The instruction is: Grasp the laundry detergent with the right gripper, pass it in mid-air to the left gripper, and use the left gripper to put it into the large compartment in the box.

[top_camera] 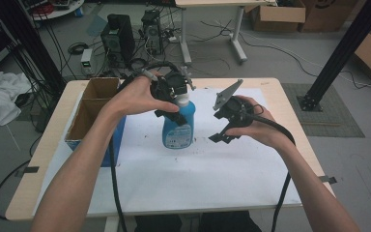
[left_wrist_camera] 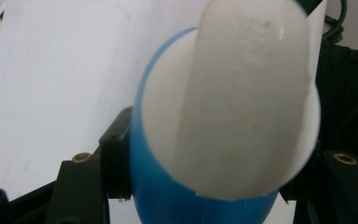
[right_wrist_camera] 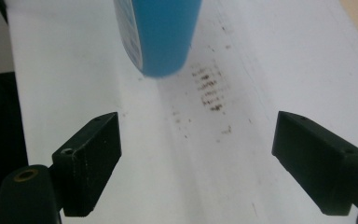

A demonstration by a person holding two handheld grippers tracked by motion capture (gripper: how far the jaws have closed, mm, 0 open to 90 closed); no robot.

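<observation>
A blue bottle (top_camera: 178,129) with a white cap (top_camera: 184,100) stands upright on the white sheet (top_camera: 198,174) at the middle of the table. My left gripper (top_camera: 176,107) comes at it from the left and is shut on its upper part, just below the cap. In the left gripper view the white cap (left_wrist_camera: 242,93) looms large and the blue bottle (left_wrist_camera: 168,191) sits between the black jaws. My right gripper (top_camera: 222,135) is held just right of the bottle, open with nothing between its jaws. In the right gripper view (right_wrist_camera: 196,149) the bottle's base (right_wrist_camera: 161,32) lies ahead.
An open cardboard box (top_camera: 94,104) with a blue side stands at the table's left edge. Brown specks (right_wrist_camera: 209,88) mark the sheet beside the bottle. Beyond the table are computer towers (top_camera: 118,36) and cables on the floor; a black post (top_camera: 338,53) rises at the right.
</observation>
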